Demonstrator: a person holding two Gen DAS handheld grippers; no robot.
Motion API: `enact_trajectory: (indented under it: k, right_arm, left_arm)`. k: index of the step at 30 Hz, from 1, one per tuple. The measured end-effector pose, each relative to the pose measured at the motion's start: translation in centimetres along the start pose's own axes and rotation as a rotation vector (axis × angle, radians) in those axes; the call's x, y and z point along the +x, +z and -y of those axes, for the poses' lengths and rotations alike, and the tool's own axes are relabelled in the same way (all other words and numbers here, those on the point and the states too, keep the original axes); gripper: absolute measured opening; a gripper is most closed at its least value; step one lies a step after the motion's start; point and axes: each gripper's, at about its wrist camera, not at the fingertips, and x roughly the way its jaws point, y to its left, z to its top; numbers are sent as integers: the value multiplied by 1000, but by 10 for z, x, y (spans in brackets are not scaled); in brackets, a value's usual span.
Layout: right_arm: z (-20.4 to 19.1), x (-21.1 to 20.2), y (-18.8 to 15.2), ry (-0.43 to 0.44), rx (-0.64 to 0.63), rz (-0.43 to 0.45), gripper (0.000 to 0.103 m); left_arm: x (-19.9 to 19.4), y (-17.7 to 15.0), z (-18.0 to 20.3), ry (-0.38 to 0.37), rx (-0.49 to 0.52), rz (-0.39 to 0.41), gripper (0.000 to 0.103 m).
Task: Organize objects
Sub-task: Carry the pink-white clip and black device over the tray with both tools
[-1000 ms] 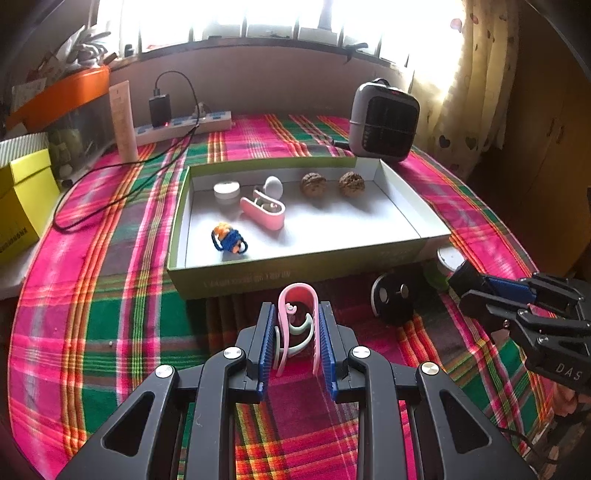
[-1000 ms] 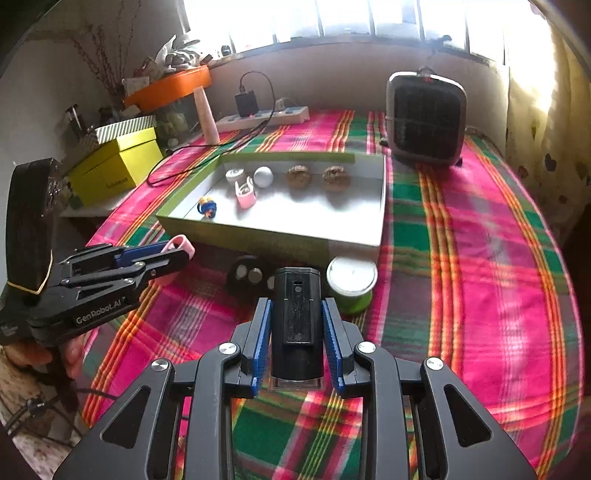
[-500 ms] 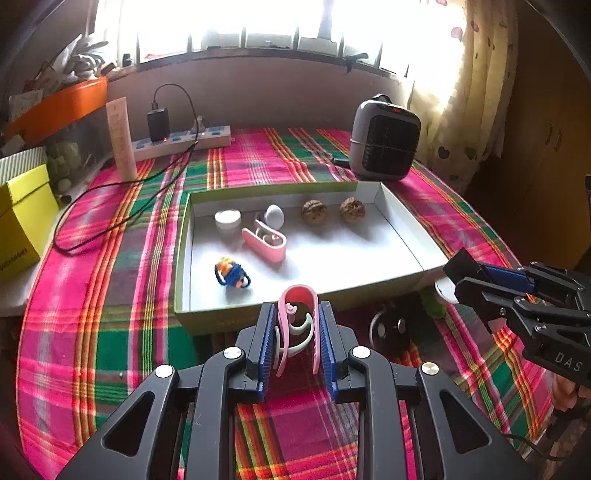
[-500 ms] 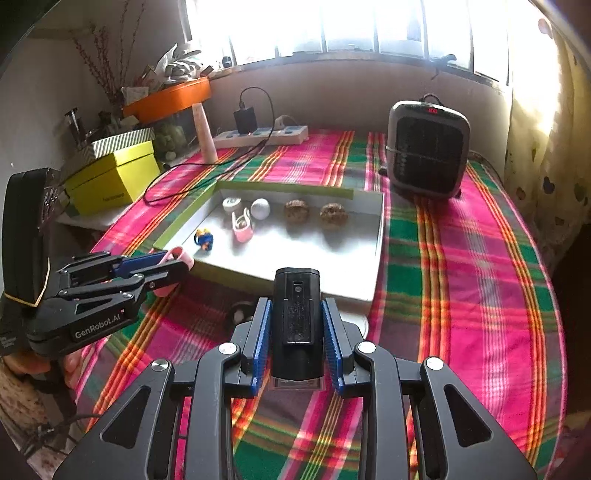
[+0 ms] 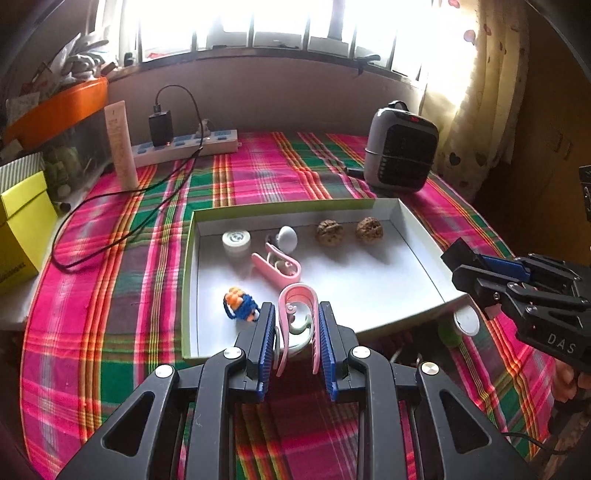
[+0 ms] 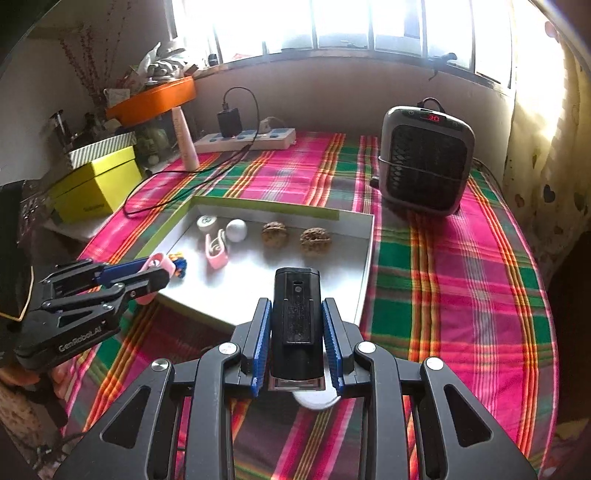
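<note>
Shallow box [image 5: 417, 236] on plaid cloth [image 5: 110, 295]: holds two walnuts [image 5: 328, 232], second pink clip [image 5: 277, 265], white ball [image 5: 287, 238], white cap, possibly jar lid [image 5: 236, 239], blue-orange toy [image 5: 240, 304]. Left gripper [image 5: 297, 334] clamps pink clip [image 5: 297, 306] over box's near edge. Right gripper [image 6: 297, 343] clamps black device [image 6: 296, 314] at near right corner.

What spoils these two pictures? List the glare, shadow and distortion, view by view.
Left wrist view: the window is blown out white, the table edge bows from fisheye, corners go black. Right wrist view: the same window glare, the curtain is washed out, and the heater front sits in shadow.
</note>
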Motion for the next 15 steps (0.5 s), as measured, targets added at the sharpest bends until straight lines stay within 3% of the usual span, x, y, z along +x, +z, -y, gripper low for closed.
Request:
enact_trajectory:
  k: [15]
  right_arm:
    - [17,42,24,-64,29,-54,29]
  left_arm:
    - [24,8,-5,13,-16,-31,21]
